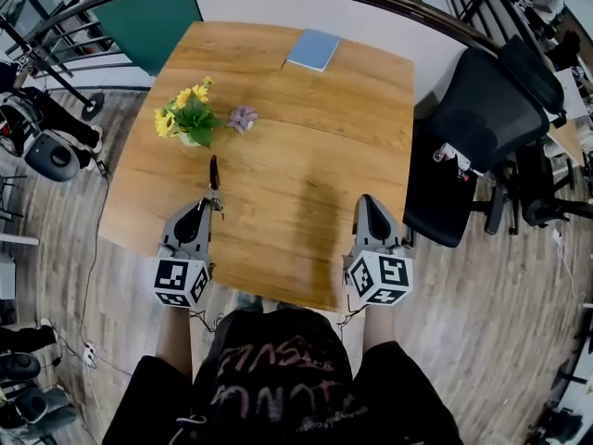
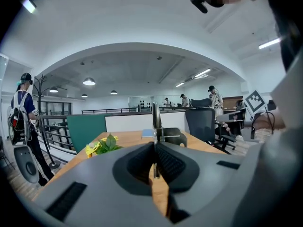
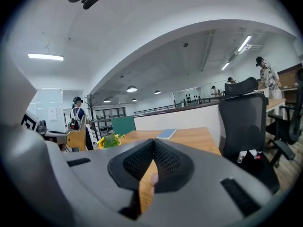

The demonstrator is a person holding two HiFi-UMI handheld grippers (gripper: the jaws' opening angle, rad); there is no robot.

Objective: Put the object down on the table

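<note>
An open-plan office was seen around a wooden table (image 1: 306,137), on which a pot of yellow flowers (image 1: 188,117), a small purple flower (image 1: 243,118) and a blue notebook (image 1: 313,49) were set toward the top of the frame. At the lower left, the left gripper (image 1: 211,202) was clamped fully shut on a slim dark object (image 1: 214,172), which stuck out beyond the jaw tips over the table's left half. Whether its far end touched the wood could not be told. At the lower right, the right gripper (image 1: 368,200) was closed with nothing between its jaws. The task was judged unfinished: the object had been brought over the table, but setting it down and releasing it were left.
</note>
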